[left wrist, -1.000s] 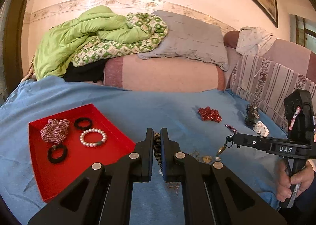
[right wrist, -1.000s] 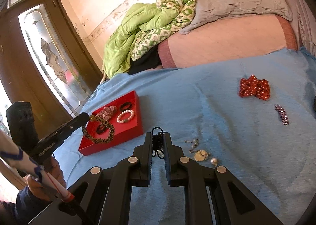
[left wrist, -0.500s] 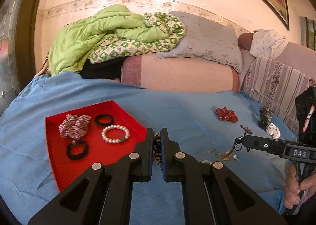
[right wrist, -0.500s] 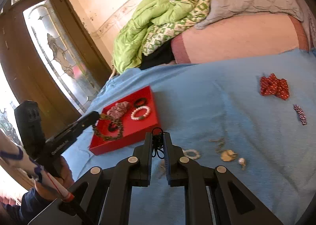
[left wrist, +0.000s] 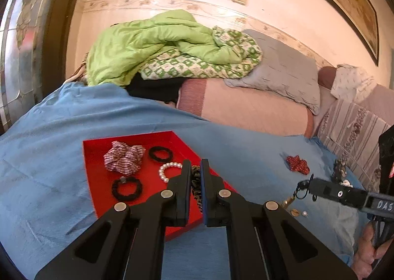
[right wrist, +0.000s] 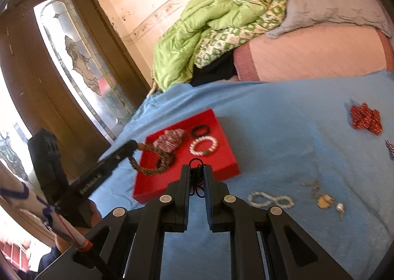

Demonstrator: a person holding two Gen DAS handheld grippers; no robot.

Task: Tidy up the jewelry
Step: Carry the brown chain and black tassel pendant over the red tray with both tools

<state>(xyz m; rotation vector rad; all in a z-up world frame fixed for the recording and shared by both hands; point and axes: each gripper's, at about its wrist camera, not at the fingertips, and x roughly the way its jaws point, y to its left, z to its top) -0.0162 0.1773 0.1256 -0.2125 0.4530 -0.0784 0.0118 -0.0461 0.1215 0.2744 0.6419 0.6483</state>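
On a bed covered with a blue fleece blanket [left wrist: 61,157] lies a shallow square red tray [left wrist: 98,181], holding a crumpled pink-and-white striped fabric scrunchie [left wrist: 124,157], a thin black elastic hair tie [left wrist: 160,153], a thicker black fabric hair tie [left wrist: 126,189] and a white pearl bead bracelet [left wrist: 167,170]. The left gripper [left wrist: 195,171], black with blue pads, hangs over the near right part of the tray with its fingers pressed together on a brown-and-tan braided loop [left wrist: 195,186], which dangles between and below them; in the right wrist view this twisted loop [right wrist: 147,162] hangs from the gripper tip above the tray's left side. The right gripper [right wrist: 197,176] has its fingers pinched on a tangle of thin black cord [right wrist: 197,181], just short of the tray's near edge. To the right of the tray, loose on the blanket, lie a white bead bracelet twisted into a figure eight [right wrist: 269,200], a small gold-coloured pendant [right wrist: 325,201], a single pearl-like bead [right wrist: 340,207] and, farther back, a red dotted fabric bow [right wrist: 365,120]. At the head of the bed a green quilt [left wrist: 152,41] and a grey pillow [left wrist: 283,73] are piled against a pink bolster [left wrist: 246,107].
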